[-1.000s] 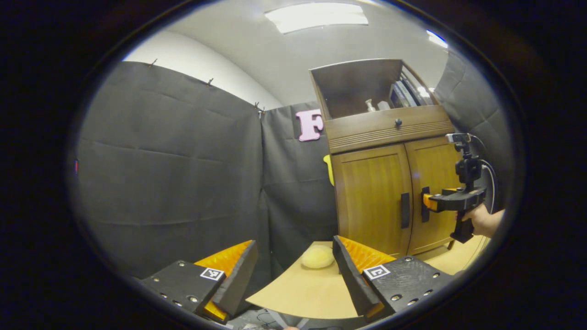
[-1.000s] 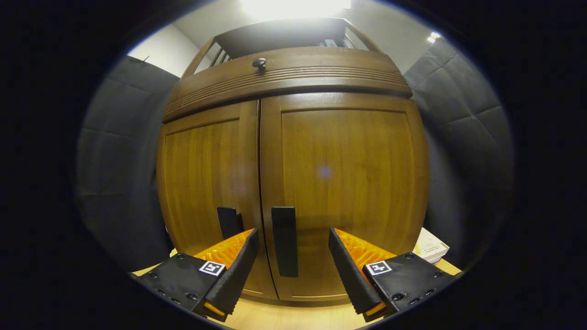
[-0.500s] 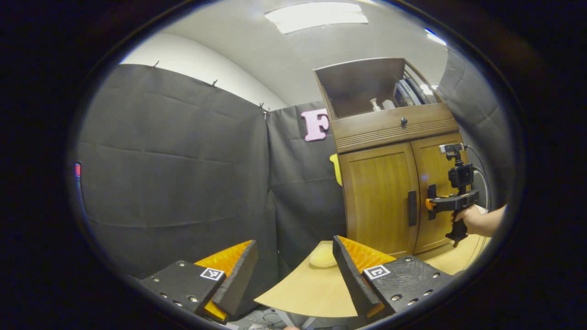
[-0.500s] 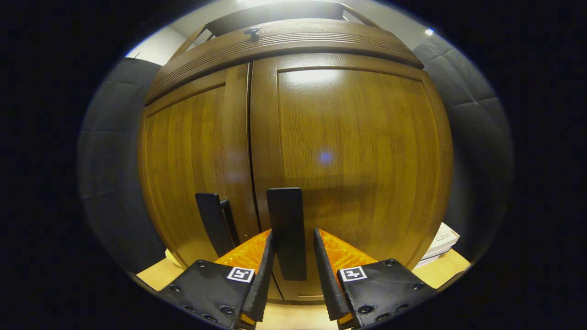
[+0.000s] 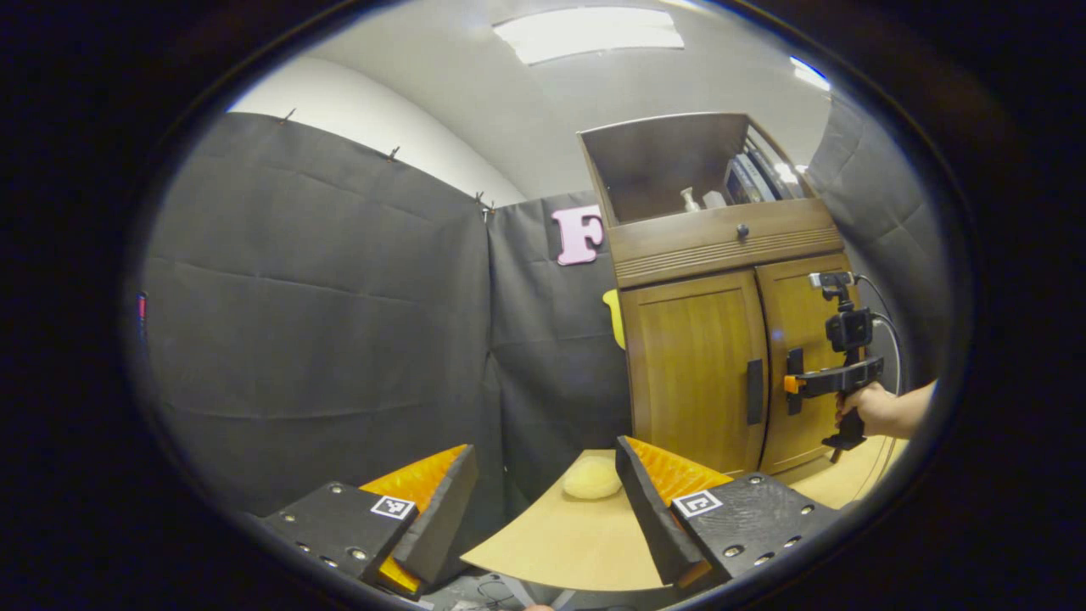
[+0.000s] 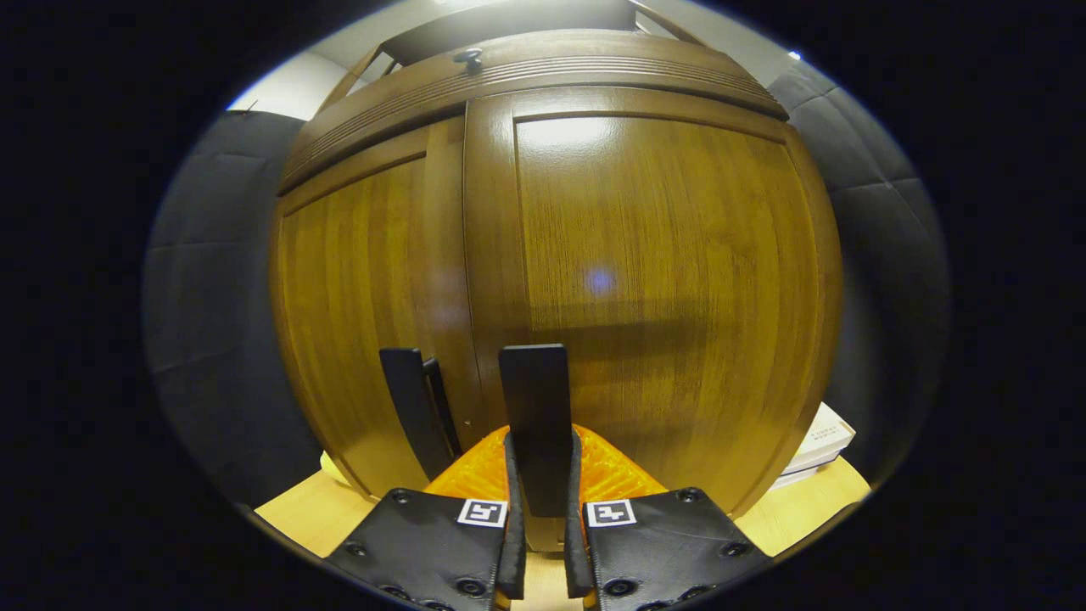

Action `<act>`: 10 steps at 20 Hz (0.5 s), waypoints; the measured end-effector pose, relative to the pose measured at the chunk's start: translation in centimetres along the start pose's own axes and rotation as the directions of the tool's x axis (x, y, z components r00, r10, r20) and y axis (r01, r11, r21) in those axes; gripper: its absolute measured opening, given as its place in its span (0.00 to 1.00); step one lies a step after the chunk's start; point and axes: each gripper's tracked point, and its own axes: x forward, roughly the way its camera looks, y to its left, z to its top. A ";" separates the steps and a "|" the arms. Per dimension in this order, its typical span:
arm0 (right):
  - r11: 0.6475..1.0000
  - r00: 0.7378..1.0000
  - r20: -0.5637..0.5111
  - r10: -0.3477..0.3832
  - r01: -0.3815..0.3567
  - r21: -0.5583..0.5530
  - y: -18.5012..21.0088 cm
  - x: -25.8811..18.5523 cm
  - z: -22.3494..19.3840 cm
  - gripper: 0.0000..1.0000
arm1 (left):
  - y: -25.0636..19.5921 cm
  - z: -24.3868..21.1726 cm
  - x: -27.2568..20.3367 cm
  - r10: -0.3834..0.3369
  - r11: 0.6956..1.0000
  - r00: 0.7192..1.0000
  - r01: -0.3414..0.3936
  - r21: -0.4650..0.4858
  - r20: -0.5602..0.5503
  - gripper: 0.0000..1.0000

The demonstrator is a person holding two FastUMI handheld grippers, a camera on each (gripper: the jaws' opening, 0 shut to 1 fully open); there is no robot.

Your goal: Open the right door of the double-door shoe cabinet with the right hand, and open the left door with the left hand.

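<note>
A brown wooden shoe cabinet (image 5: 721, 246) stands on the table with both doors closed. In the right gripper view the right door (image 6: 670, 288) looms close, and my right gripper (image 6: 540, 475) is shut on its black vertical handle (image 6: 534, 399). The left door (image 6: 365, 297) carries its own black handle (image 6: 410, 403) just left of that. In the left gripper view my left gripper (image 5: 543, 501) is open with nothing between its fingers, well back from the cabinet near the table's front edge. There the right gripper (image 5: 797, 383), held by a hand (image 5: 870, 409), sits at the right door handle.
A pale yellow round object (image 5: 591, 479) lies on the wooden table (image 5: 585, 543) in front of the cabinet's left corner. A white box (image 6: 814, 450) sits beside the cabinet's right side. Black cloth walls enclose the booth. Small items stand on the cabinet's open upper shelf (image 5: 687, 165).
My right gripper moved in on the right door's handle and closed its fingers onto it. The left gripper stayed open and shifted only slightly.
</note>
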 end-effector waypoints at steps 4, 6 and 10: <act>1.000 1.000 -0.001 0.025 -0.025 0.014 -0.2 -2.5 -0.1 0.20 | -1.6 0.2 0.6 -0.047 0.999 0.999 0.047 -0.012 0.013 0.95; 0.999 1.000 -0.001 0.031 -0.031 0.013 -0.3 -3.7 -0.2 0.17 | -2.5 0.1 0.7 -0.072 0.997 0.997 0.072 -0.017 0.017 0.95; 0.999 0.999 -0.006 0.043 -0.043 0.012 -1.1 -6.3 -0.4 0.20 | -4.6 0.2 1.3 -0.118 0.992 0.993 0.119 -0.029 0.022 0.95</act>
